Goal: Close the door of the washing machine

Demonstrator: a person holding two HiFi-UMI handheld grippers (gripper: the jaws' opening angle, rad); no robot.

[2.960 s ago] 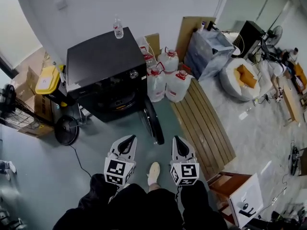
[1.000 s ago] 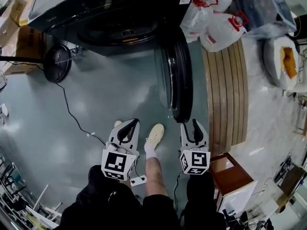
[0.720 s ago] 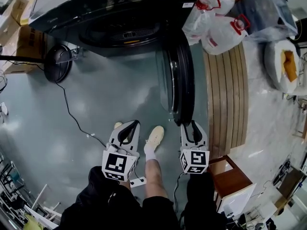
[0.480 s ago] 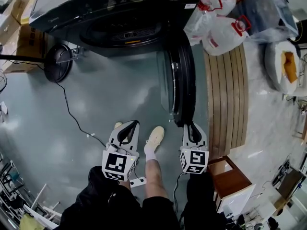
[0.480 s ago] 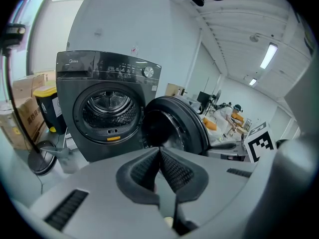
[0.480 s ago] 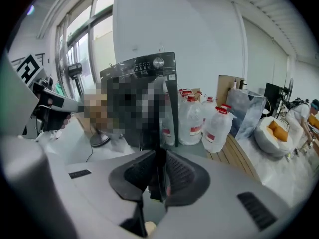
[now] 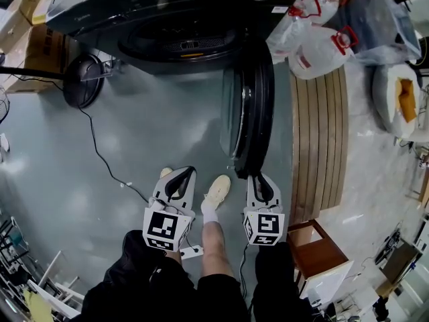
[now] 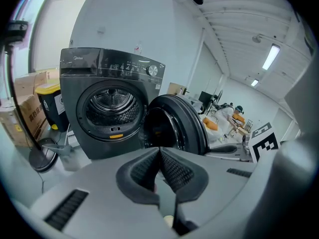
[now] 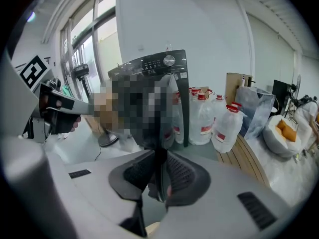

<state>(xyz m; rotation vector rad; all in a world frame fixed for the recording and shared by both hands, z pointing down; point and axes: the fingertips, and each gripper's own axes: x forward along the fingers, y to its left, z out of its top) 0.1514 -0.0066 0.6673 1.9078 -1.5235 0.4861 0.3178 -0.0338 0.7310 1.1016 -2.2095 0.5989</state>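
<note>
While the door of the washing machine is still standing wide open, the right gripper is clamping its just-closed jaws on the door's edge and the left gripper is hanging shut, empty.

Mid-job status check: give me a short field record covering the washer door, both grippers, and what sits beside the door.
door: open, swung out edge-on from the washing machine; drum mouth uncovered
left gripper: jaws together, nothing between them, apart from the door
right gripper: at the door's free edge; jaws have just been closing, with that edge between the pads
beside door: water jugs and a slatted wooden platform on its outer side
task state: door not yet closed
</note>
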